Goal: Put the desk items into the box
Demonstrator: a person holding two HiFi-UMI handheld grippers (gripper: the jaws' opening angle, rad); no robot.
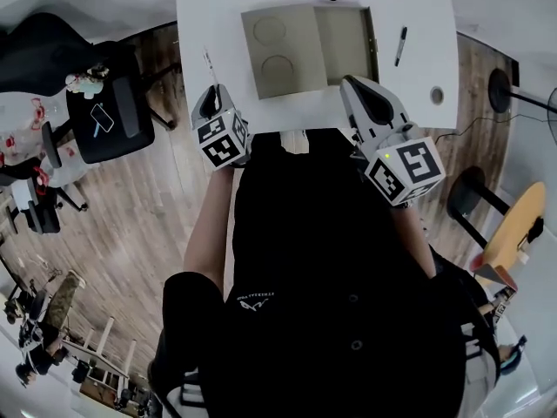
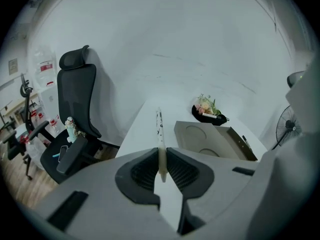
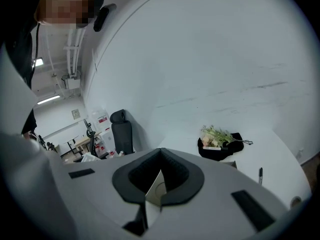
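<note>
An open cardboard box (image 1: 283, 46), its flaps marked with round cut-outs, lies on the white table (image 1: 200, 16); the left gripper view shows the box (image 2: 205, 139) to my right. My left gripper (image 1: 211, 90) hangs over the table's near left edge, shut on a thin white pen (image 1: 208, 66) that sticks out forward. The pen (image 2: 159, 129) is clamped between the pads of this gripper (image 2: 161, 153). My right gripper (image 1: 351, 83) sits at the box's near right corner. In its own view the right gripper (image 3: 160, 154) looks shut with nothing held, and beige cardboard (image 3: 155, 190) shows below.
A black marker (image 1: 400, 46) lies right of the box, with a small round object (image 1: 437, 95) near the table's right edge. A black bag with flowers (image 2: 207, 111) sits at the far end. Office chairs (image 1: 109, 116) stand on the wood floor to the left.
</note>
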